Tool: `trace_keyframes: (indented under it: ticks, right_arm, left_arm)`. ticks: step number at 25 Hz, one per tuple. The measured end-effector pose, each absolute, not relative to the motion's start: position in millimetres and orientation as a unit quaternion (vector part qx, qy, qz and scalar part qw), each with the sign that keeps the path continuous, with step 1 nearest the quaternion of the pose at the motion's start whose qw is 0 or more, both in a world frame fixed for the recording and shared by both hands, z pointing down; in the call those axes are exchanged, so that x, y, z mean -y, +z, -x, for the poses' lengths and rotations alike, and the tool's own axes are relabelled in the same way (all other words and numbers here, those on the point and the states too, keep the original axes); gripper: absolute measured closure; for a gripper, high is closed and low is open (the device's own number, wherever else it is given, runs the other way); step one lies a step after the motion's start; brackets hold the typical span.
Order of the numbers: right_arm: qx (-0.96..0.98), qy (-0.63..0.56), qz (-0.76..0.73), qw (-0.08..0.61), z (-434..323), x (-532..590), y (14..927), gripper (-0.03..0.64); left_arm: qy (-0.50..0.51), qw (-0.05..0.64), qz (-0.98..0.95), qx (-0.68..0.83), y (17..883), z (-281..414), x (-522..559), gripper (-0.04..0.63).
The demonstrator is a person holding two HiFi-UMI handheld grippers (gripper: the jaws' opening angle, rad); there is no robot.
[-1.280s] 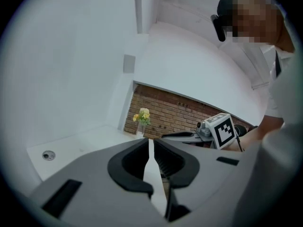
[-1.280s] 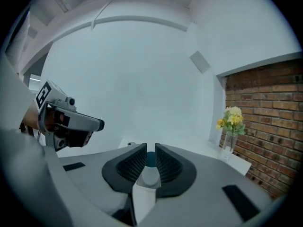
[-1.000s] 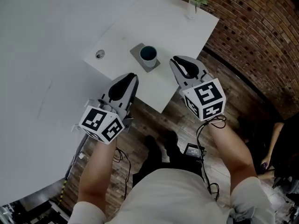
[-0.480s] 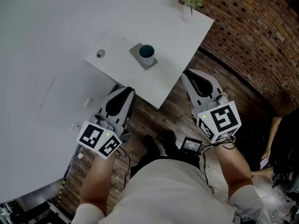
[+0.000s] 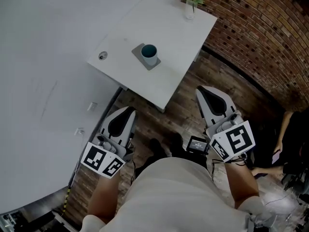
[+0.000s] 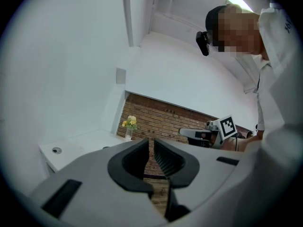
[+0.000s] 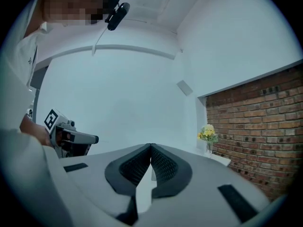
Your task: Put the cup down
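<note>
A dark teal cup point(image 5: 149, 53) stands upright on a grey square coaster point(image 5: 139, 56) on the white table point(image 5: 169, 28). Neither gripper touches it. Both are held well back from the table, over the wooden floor. My left gripper point(image 5: 129, 110) point(image 6: 151, 140) has its jaws a narrow slit apart, with nothing between them. My right gripper point(image 5: 203, 89) point(image 7: 151, 146) has just closed fully; its tips touch and hold nothing. The cup is hidden in both gripper views. Each gripper view shows the other gripper off to the side.
A small glass vase of yellow flowers point(image 5: 189, 4) stands at the table's far corner. A round metal fitting point(image 5: 102, 56) sits near its left edge. The brick wall point(image 5: 260, 33) runs along the right, a white wall on the left. A black device point(image 5: 198, 144) lies on the floor.
Both grippers have drawn back from the table edge toward my body, and the table looks farther off. The cup has stayed on its coaster.
</note>
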State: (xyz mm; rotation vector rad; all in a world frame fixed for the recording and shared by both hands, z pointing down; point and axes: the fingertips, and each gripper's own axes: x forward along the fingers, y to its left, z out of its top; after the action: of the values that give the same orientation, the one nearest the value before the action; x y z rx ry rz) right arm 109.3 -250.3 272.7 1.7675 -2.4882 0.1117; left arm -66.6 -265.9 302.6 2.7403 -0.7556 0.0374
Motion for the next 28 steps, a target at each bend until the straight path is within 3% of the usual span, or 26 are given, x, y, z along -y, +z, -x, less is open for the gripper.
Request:
trace_keyframes:
  ticks: [28]
  right_arm:
    - [0.814,0.081,-0.570,0.078,-94,212,303,0.606]
  left_arm:
    - [0.033,0.174,-0.951,0.253,318,82,230,0.554]
